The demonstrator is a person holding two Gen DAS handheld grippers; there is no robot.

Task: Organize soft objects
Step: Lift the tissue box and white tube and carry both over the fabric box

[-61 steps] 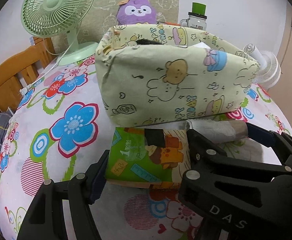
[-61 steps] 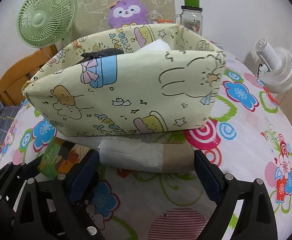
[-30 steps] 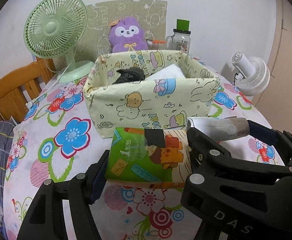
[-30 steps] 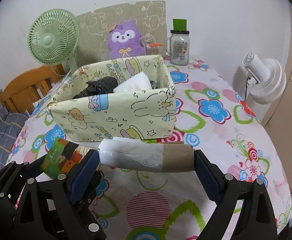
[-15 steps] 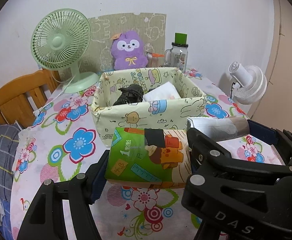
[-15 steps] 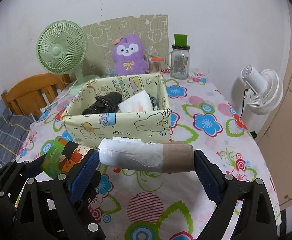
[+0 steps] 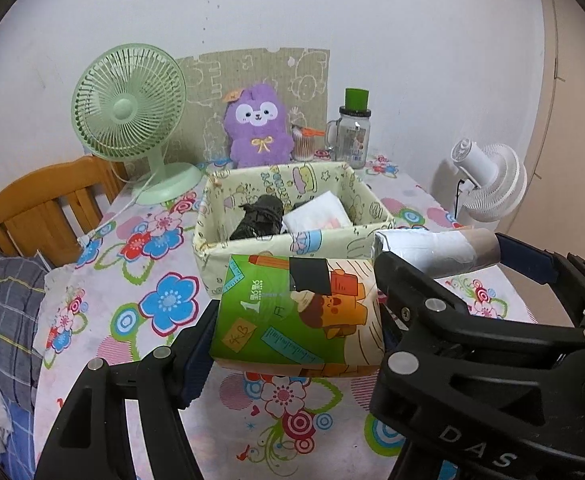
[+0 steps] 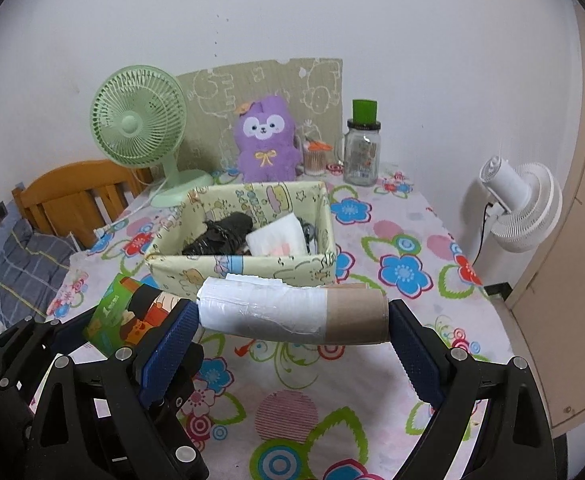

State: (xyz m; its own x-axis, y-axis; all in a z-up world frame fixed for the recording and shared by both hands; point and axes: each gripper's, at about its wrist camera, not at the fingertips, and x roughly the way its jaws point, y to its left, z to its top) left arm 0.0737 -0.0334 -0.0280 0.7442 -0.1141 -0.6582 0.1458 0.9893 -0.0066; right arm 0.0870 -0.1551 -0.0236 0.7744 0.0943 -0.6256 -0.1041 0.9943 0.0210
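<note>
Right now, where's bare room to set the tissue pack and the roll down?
Open tablecloth in front of the fabric bin and to its right, toward the white fan. Crowded behind the bin: green fan, plush, jar.

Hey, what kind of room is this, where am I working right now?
Most likely a room in a home, perhaps a bedroom corner. A flowered tablecloth covers the table, a purple plush toy and a green desk fan stand at the back, and a wooden chair sits alongside.
</note>
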